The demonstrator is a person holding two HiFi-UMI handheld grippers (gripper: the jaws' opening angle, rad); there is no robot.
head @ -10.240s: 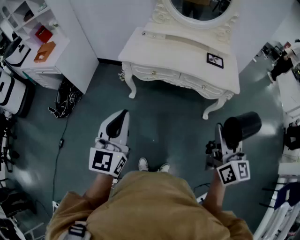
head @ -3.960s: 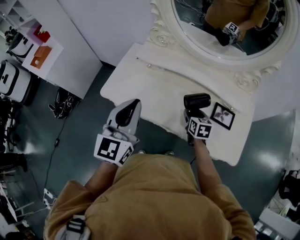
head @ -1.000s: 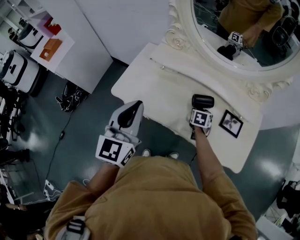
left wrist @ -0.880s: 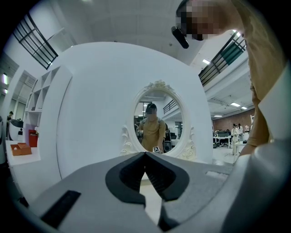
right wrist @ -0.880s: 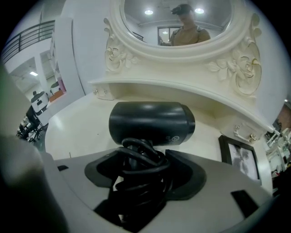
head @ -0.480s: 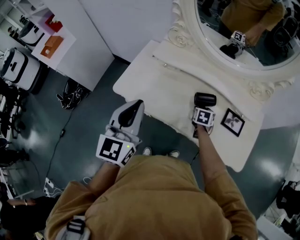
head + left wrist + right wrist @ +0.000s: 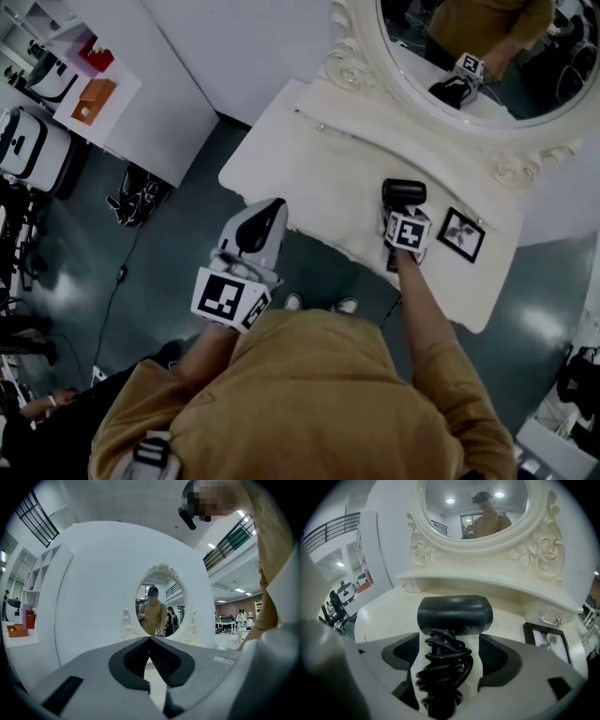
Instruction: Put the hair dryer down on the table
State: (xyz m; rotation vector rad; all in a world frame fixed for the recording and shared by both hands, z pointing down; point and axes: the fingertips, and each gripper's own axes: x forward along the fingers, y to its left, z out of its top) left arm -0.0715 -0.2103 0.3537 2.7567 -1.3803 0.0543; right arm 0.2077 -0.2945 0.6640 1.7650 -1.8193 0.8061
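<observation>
black hair dryer (image 7: 454, 613) lying on the white bench (image 7: 319, 169) below the mirror (image 7: 487, 56), its cord-wrapped handle between the right gripper (image 7: 447, 648) fingers (image 7: 499, 656), just opened wide and off it, left gripper (image 7: 150, 641) fingers pressed together, empty

1. The hair dryer (image 7: 454, 613) is black, and so is its coiled cord (image 7: 443, 667).
2. The table (image 7: 309, 178) is cream-white, matching the mirror frame (image 7: 352, 70).
3. The picture frame (image 7: 461, 234) is black.
4. The person's shirt (image 7: 300, 403) is tan.
5. The floor (image 7: 187, 244) is dark grey-green.
6. One shelf box (image 7: 91, 98) is orange; the other box (image 7: 91, 54) is red.
</observation>
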